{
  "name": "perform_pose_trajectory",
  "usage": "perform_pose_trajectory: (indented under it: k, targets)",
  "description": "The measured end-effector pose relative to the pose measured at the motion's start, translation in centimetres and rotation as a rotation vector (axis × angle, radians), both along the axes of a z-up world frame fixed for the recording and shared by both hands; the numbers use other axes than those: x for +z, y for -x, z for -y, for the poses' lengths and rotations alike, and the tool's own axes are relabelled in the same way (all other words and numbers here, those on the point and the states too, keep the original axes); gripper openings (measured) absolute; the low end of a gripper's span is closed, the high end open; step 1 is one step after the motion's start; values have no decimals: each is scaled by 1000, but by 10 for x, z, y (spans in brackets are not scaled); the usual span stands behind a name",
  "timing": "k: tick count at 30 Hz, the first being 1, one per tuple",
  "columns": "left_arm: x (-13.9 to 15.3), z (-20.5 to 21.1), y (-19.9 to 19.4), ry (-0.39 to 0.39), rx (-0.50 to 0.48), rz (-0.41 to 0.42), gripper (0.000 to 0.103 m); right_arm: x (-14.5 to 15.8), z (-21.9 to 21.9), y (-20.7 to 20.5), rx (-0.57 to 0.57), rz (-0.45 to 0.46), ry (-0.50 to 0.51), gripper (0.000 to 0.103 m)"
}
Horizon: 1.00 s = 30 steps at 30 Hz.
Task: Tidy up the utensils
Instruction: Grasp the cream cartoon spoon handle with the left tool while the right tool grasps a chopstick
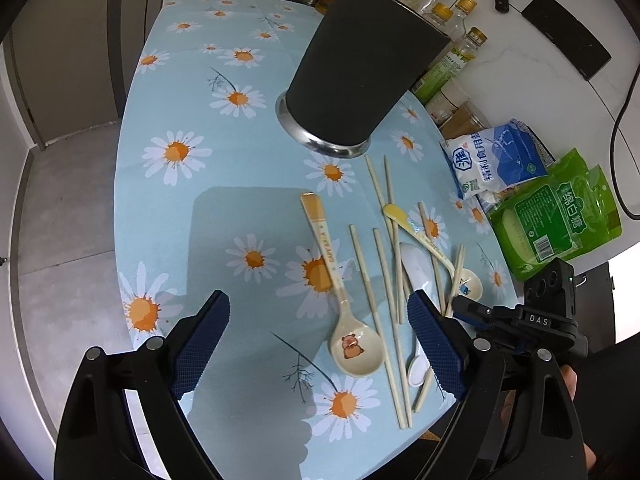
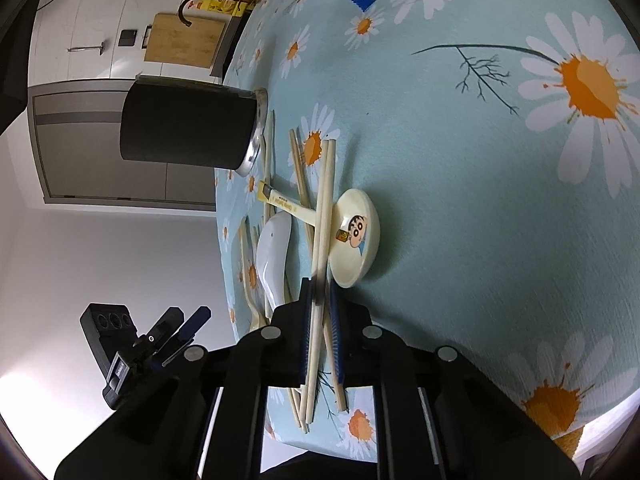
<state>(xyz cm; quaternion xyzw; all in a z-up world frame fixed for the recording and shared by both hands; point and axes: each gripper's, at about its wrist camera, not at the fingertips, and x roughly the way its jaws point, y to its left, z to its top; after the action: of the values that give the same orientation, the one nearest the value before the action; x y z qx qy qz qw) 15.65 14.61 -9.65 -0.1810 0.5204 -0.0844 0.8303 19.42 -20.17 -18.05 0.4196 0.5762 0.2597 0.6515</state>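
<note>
Blue-padded right gripper [image 2: 320, 312] is closing on a pale wooden chopstick [image 2: 322, 216] near its lower end, amid utensils scattered on a daisy-print tablecloth [image 2: 460, 184].

Chopsticks are lying crossed over a cartoon-printed spoon [image 2: 354, 240] and a white spoon [image 2: 274, 256], just beside the dark holder cup [image 1: 360, 72] standing upright. Light, stiff and slick, the stick is likely pivoting unless pinched squarely; ceramic-looking spoons are probably chipping easily. Left gripper [image 1: 318, 344] is hovering wide open over a bear-printed spoon [image 1: 354, 346], holding nothing.
</note>
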Motion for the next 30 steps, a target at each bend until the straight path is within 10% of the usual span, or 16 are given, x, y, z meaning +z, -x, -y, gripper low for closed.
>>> perform_pose_trajectory:
  k: [30]
  targets:
    - [-23,17,-25,18,-6,-86,79,47,24,4,-12,77,4,6]
